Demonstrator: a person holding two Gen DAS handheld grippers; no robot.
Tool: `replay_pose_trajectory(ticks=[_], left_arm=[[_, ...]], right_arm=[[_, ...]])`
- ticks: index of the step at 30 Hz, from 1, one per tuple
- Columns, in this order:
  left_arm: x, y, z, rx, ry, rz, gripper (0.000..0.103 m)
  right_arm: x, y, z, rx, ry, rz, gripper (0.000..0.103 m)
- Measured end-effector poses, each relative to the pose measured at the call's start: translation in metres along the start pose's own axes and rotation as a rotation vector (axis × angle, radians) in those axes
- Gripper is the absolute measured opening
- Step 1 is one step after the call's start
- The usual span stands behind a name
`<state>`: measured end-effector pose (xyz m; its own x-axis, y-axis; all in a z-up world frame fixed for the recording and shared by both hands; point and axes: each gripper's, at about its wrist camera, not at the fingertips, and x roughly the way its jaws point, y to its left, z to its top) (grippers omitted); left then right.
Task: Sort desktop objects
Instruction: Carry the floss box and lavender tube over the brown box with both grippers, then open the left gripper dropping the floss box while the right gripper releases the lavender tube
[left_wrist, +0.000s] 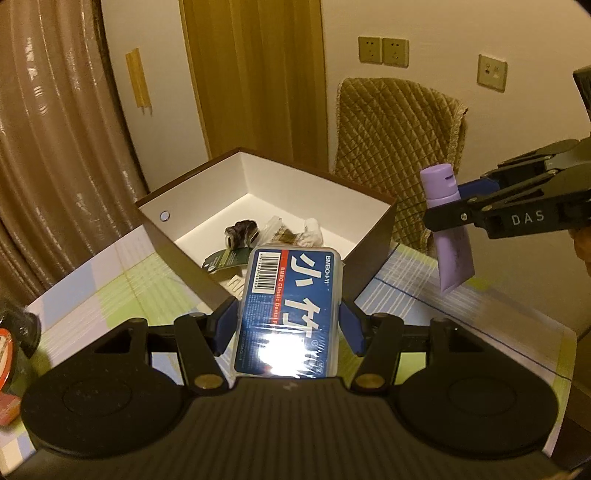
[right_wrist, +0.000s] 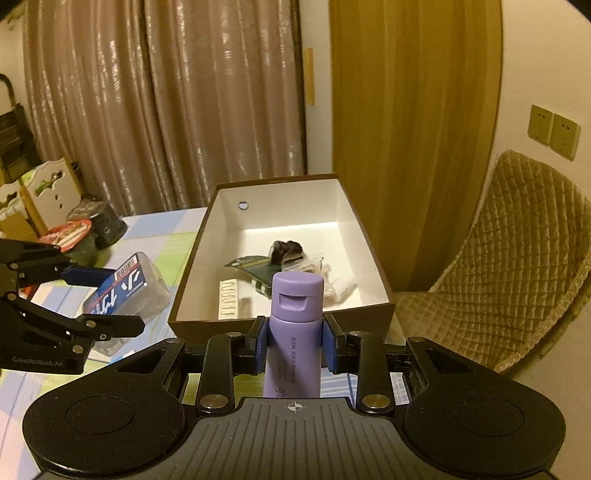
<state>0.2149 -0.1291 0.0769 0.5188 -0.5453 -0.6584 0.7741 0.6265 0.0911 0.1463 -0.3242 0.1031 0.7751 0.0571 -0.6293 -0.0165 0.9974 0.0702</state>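
Note:
My left gripper (left_wrist: 288, 325) is shut on a clear plastic box with a blue label (left_wrist: 291, 310), held above the table just short of the open brown box (left_wrist: 207, 192). The same plastic box (right_wrist: 125, 288) appears at the left of the right wrist view, in the left gripper (right_wrist: 99, 295). My right gripper (right_wrist: 293, 343) is shut on a purple tube (right_wrist: 293, 325), cap pointing forward, in front of the brown box (right_wrist: 280, 325). In the left wrist view, the purple tube (left_wrist: 448, 229) hangs cap up in the right gripper (left_wrist: 454, 203), to the right of the box.
Inside the brown box lie a dark bundle (right_wrist: 288, 249), a green packet (right_wrist: 251, 264), white wrapped bits (right_wrist: 340, 286) and a white strip (right_wrist: 229, 304). Dark containers and a red-lidded cup (right_wrist: 70, 232) stand at the table's far left. A quilted chair (right_wrist: 517, 258) stands right.

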Motion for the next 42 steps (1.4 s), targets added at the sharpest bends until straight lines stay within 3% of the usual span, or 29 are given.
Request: replay_pose_trajectory(ticks=[7,16,22,27,35,42], left_arm=[[0.002,0.008,0.006,0.007,-0.02,-0.016,0.054],[0.027,0.023,0.042,-0.046,-0.037,0.058,0.054],[0.079,0.034,0.085,-0.046,-0.02,0.126,0.054],[0.143,0.048,0.106,-0.052,0.026,0.14,0.054],[0.227,0.06,0.104,-0.022,0.141,0.144,0.054],[0.257,0.067,0.102,-0.004,0.197,0.133,0.056]], right_arm=[[-0.003,0.003,0.009,0.002,-0.011,-0.01,0.03],[0.035,-0.016,0.061,-0.039,-0.051,0.092,0.03],[0.101,-0.043,0.094,-0.071,-0.039,0.161,0.03],[0.155,-0.058,0.103,-0.081,0.018,0.195,0.03],[0.213,-0.066,0.097,-0.104,0.117,0.212,0.03],[0.243,-0.067,0.093,-0.125,0.177,0.217,0.03]])
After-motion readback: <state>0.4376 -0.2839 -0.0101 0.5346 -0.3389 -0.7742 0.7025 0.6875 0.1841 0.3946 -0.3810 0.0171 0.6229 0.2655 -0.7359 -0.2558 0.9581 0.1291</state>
